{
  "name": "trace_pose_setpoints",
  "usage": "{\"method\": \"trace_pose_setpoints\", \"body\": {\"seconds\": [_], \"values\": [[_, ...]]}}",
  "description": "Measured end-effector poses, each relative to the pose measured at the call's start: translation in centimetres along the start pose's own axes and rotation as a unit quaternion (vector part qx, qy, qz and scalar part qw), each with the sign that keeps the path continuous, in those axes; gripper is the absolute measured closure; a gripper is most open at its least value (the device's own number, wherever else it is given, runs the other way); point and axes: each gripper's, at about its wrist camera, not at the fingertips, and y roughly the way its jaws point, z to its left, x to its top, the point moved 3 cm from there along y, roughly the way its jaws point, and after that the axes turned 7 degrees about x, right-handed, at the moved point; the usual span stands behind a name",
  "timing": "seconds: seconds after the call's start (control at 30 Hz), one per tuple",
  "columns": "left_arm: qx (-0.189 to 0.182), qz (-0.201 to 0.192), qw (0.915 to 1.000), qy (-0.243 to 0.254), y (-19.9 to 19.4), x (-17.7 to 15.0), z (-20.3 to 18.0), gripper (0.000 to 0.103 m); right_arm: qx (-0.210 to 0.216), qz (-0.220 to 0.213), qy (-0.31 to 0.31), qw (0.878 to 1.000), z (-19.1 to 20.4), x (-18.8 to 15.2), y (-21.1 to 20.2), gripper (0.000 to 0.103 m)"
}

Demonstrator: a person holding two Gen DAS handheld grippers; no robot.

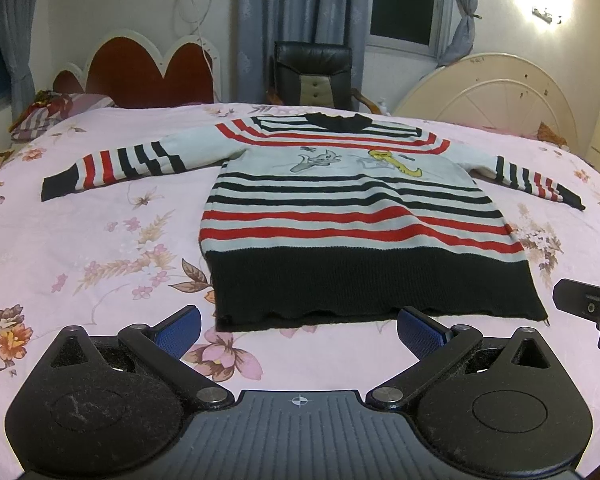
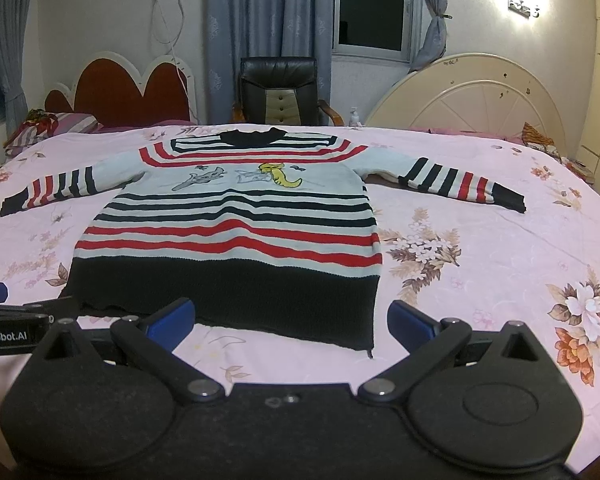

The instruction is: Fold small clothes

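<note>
A small striped sweater [image 1: 340, 208] [image 2: 236, 220] lies flat and face up on the bed, both sleeves spread out, its black hem nearest me. It is white with red and black stripes and a cartoon print on the chest. My left gripper [image 1: 298, 330] hovers open just in front of the hem, nothing between its blue pads. My right gripper [image 2: 290, 322] is open too, its fingers straddling the hem's right portion from the near side. Part of the right gripper [image 1: 588, 312] shows at the edge of the left wrist view, and the left gripper [image 2: 12, 320] at the edge of the right wrist view.
The sweater rests on a pink floral bedsheet [image 1: 80, 248] [image 2: 480, 264]. A red headboard [image 1: 140, 72] and pillows [image 1: 56, 110] stand at the back left. A black office chair [image 1: 316, 76] sits behind the bed, and a cream round panel [image 1: 488, 96] leans at the back right.
</note>
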Motion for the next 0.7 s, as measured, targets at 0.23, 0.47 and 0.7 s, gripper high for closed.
{"method": "trace_pose_setpoints", "body": {"seconds": [0.23,0.47,0.7], "values": [[-0.003,0.001,1.0000,0.003,0.04,-0.08,-0.14,0.000,0.001,0.003,-0.001,1.000,0.23,0.04,0.21,0.001],[-0.002,0.003,1.0000,0.001,0.15,-0.21,-0.07,0.000,0.002,0.003,-0.001,1.000,0.18,0.00,0.16,0.001],[0.000,0.002,1.0000,0.002,0.10,-0.29,-0.08,0.000,0.003,0.003,0.000,1.000,0.16,0.02,0.15,0.001]]}}
